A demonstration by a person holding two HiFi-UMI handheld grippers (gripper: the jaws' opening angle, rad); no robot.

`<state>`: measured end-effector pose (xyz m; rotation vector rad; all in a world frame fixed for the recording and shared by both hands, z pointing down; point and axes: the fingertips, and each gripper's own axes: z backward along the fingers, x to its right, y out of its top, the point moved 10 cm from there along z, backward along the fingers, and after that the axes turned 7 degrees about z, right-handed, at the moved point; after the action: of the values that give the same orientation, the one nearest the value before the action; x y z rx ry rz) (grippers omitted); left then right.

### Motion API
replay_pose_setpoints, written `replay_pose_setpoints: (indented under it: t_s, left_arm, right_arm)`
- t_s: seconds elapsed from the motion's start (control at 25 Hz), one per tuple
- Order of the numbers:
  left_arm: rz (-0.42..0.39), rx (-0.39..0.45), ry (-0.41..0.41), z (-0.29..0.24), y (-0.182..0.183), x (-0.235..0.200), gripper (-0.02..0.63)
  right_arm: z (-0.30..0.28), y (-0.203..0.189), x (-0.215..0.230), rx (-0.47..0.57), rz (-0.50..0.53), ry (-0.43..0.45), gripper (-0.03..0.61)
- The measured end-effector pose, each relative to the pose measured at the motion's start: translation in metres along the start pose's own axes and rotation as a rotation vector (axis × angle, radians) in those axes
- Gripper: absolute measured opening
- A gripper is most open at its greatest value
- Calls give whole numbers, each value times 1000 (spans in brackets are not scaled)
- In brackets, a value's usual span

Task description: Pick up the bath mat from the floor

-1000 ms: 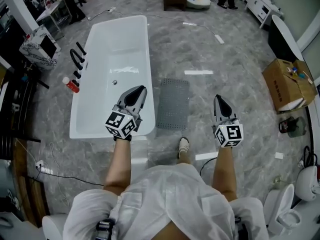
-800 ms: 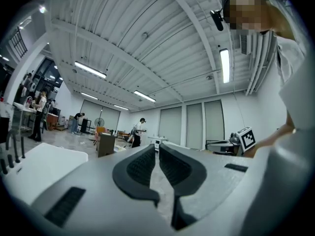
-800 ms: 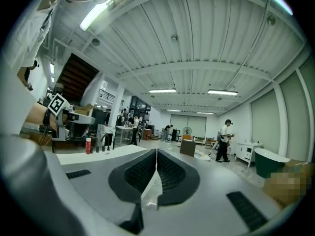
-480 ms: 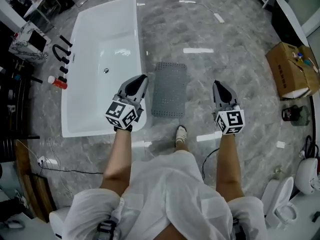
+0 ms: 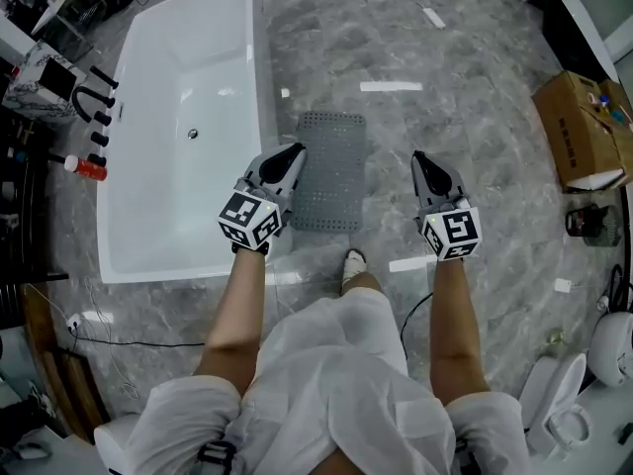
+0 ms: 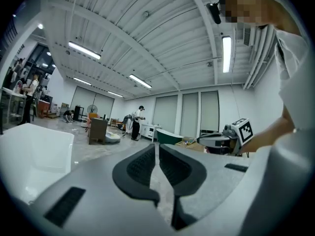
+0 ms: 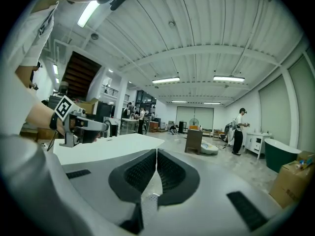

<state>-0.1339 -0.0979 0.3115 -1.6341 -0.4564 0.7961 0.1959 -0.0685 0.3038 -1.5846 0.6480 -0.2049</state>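
Since the earlier frames the person has stepped forward, so the bath mat [image 5: 329, 171] now shows closer in, between the two grippers, and the bathtub [image 5: 168, 201] has slid to the left of the head view. The grey mat lies flat on the marble floor [image 5: 435, 57], just right of the tub and just beyond the person's shoe [image 5: 352, 264]. The left gripper [image 5: 297, 149] overlaps the mat's left edge in the head view; the right gripper [image 5: 416, 156] is to the mat's right, apart from it. Both pairs of jaws are pressed together with nothing between them. A cardboard box [image 5: 584, 132] sits far right.
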Motion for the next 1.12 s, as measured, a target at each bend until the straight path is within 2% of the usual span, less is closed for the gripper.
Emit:
replay_pose_setpoints:
  t_s: [0.48, 0.68, 0.84, 1.12]
  left_arm:
    - [-5, -105, -72, -108, -181, -40, 34]
    - [-30, -173, -62, -133, -266, -67, 34]
    - [-38, -237, -56, -145, -335, -74, 34]
    - [-64, -342, -69, -145, -430, -91, 34]
  right_arm:
    - [-65, -171, -6, -26, -21, 80, 29]
    - [-90, -249, -23, -28, -13, 109, 31]
    - [-103, -311, -42, -31, -46, 135, 31]
    - [-119, -397, -72, -42, -58, 169, 31]
